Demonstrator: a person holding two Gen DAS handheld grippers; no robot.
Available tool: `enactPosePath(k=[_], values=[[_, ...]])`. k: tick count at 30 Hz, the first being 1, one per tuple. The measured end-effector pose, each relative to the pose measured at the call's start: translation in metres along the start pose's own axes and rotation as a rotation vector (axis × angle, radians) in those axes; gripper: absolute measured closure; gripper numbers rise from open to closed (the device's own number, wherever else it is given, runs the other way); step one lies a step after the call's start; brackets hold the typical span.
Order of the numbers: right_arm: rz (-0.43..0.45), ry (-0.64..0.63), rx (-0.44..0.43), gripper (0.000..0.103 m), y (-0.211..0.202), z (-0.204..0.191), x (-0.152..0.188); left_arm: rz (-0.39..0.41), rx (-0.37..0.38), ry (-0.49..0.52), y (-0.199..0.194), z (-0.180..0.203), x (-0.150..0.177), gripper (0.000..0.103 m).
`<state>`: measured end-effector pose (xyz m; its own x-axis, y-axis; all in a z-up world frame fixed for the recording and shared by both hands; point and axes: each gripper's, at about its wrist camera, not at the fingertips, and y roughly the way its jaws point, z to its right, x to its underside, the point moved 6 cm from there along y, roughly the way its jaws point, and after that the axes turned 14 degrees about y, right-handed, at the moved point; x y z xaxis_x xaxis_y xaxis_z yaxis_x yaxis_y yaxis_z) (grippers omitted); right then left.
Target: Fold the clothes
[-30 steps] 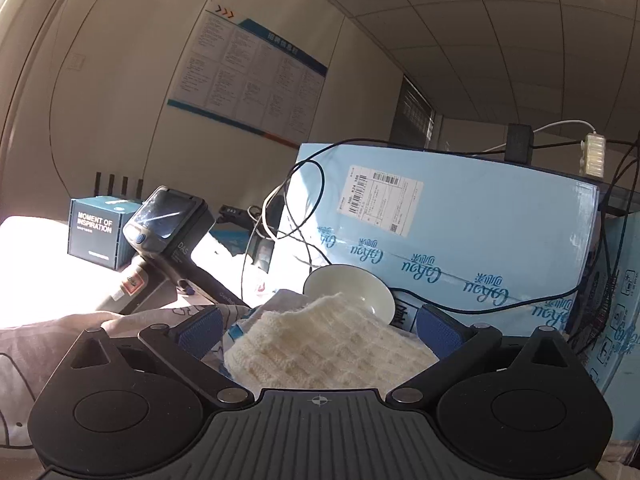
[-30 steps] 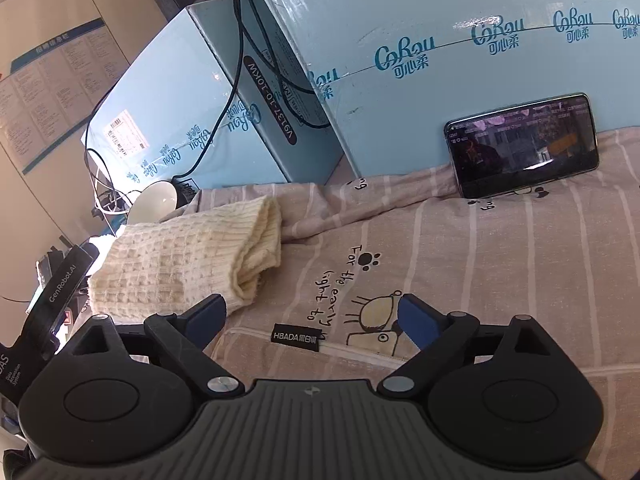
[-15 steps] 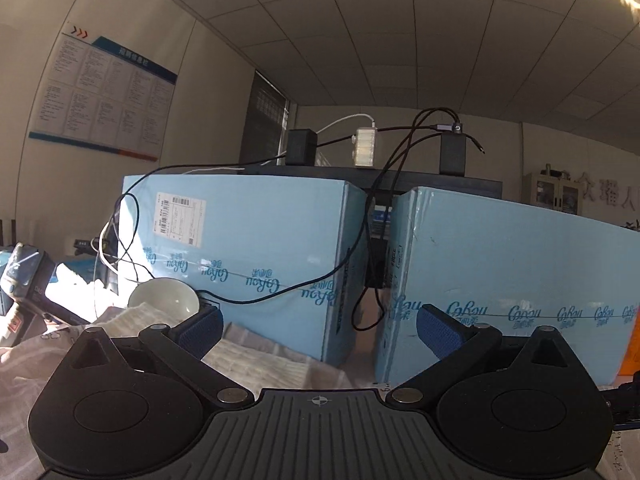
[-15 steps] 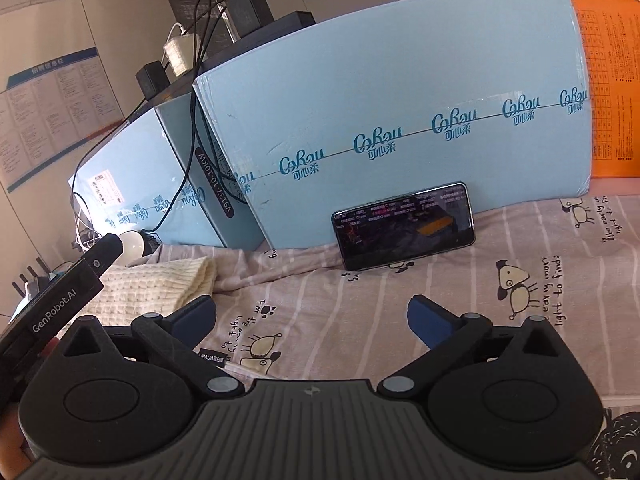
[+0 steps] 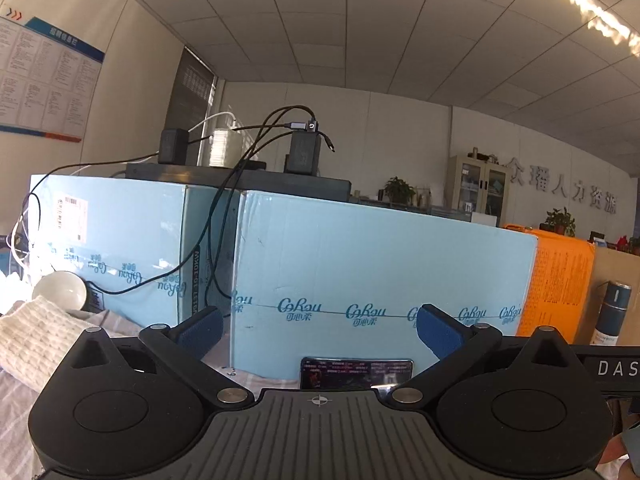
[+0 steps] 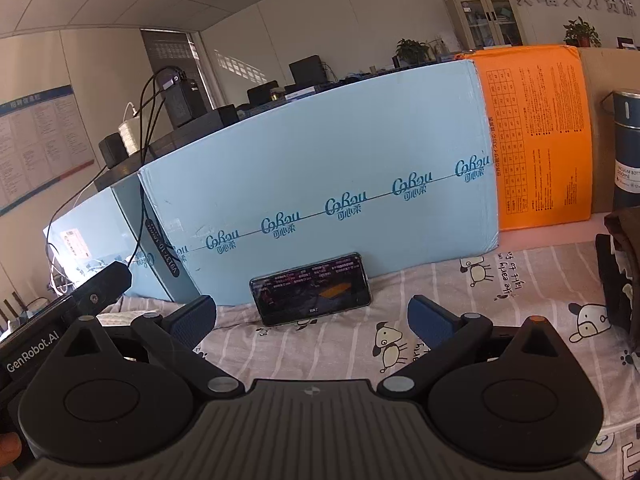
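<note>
A folded cream knit garment (image 5: 32, 340) lies on the striped cartoon-print sheet (image 6: 500, 300) at the far left of the left wrist view. A dark garment pile (image 6: 622, 276) sits at the right edge of the right wrist view. My left gripper (image 5: 318, 330) is open and empty, raised and pointing at the blue boxes. My right gripper (image 6: 312, 318) is open and empty above the sheet, facing the phone. The left gripper's body (image 6: 60, 320) shows at the left of the right wrist view.
Blue "CoRou" cardboard boxes (image 6: 320, 184) wall the back of the bed, with an orange box (image 6: 536, 136) to their right. A phone (image 6: 310, 288) leans against the blue box. A white bowl (image 5: 60, 290) sits behind the knit. A dark bottle (image 6: 626, 152) stands at the right.
Both grippers have swung to the right and tilted up, away from the folded cream knit. The knit has slid to the left edge of the left view and out of the right view.
</note>
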<state>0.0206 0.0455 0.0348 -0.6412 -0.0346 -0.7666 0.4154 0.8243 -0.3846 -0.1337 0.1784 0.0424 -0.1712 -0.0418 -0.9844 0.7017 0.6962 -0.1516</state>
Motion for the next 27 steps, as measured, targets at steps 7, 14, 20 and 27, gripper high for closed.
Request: enactPosePath(k=[7, 14, 20, 27], values=[[-0.120, -0.119, -0.188, 0.000, 0.025, -0.067, 0.014, -0.094, -0.201, -0.022, -0.022, -0.063, 0.008, 0.000], [-0.299, -0.156, -0.353, 0.000, 0.057, -0.124, 0.065, -0.179, -0.440, -0.019, -0.051, -0.124, 0.021, 0.000], [-0.400, -0.251, -0.421, 0.000, 0.062, -0.128, 0.103, -0.249, -0.487, 0.026, -0.065, -0.131, 0.027, 0.000], [-0.412, -0.352, -0.423, 0.000, 0.058, -0.140, 0.130, -0.276, -0.490, 0.045, -0.084, -0.124, 0.034, 0.000]])
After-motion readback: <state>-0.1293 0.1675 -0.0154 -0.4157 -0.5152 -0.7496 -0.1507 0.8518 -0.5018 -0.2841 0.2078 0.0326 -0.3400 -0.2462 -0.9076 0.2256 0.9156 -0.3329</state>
